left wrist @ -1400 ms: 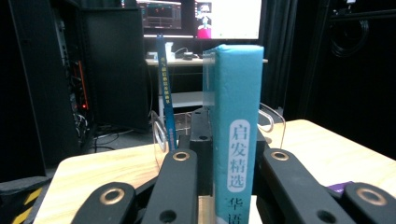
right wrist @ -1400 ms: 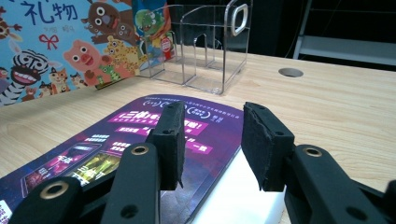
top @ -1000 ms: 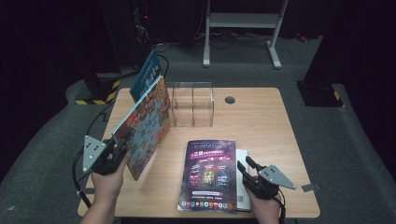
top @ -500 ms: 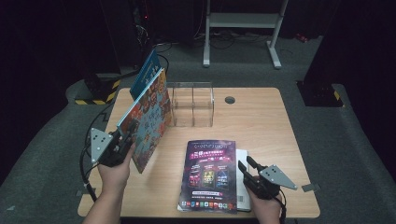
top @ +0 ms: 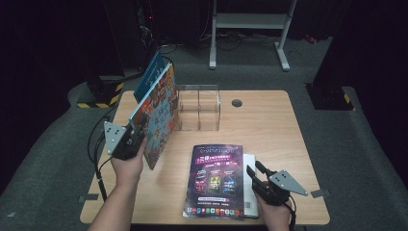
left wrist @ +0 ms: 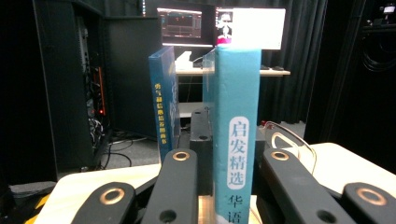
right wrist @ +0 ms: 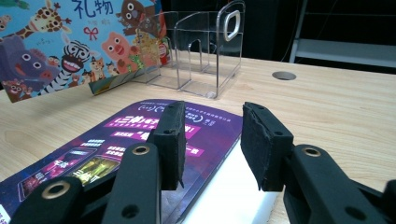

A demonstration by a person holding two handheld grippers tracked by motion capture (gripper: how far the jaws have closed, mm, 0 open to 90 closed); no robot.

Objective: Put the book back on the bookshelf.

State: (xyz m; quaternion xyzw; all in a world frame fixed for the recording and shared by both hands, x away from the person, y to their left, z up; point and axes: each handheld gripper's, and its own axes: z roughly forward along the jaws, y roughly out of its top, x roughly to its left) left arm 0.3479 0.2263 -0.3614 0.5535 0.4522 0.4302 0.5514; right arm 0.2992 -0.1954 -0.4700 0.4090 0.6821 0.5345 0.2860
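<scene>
Pale wooden table (top: 269, 120), grey carpet (top: 365, 159), dark room

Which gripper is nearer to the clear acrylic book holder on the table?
Left. The left gripper holds the cartoon book upright just beside the clear acrylic holder. The right gripper rests at the near table edge by the purple magazine, farther off.

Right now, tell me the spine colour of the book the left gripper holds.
Teal, with a white oval label bearing dark characters, on the book's spine; clearest in the left gripper view.

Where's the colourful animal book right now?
In the high view the animal book stands upright at the table's left, clamped in the left gripper, just left of the clear rack.
</scene>
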